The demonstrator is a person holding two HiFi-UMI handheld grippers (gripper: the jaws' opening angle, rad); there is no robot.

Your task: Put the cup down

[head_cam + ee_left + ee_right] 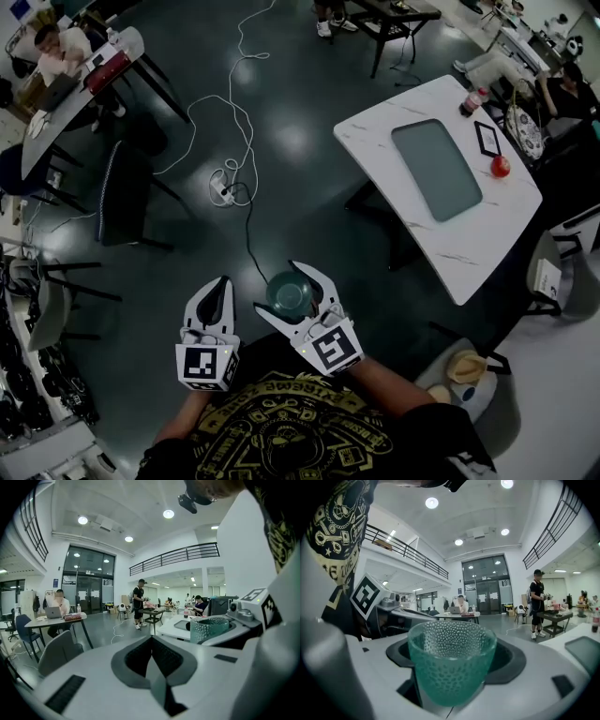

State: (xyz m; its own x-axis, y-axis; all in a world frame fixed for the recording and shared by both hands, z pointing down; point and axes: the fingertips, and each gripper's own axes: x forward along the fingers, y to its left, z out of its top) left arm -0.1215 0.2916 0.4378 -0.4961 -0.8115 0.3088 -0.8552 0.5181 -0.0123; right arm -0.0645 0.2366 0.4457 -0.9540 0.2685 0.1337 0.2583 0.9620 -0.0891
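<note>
Head view — green cup (pixel 289 295), walls hidden, clasped between right gripper (pixel 281 287) fingers — left gripper (pixel 219 284) fingers together, empty.

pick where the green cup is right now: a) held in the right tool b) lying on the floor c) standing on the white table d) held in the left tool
a, the green cup sits gripped between the jaws of the right tool, held out over the floor and away from the white table, while the left tool is shut with nothing in it.
</note>
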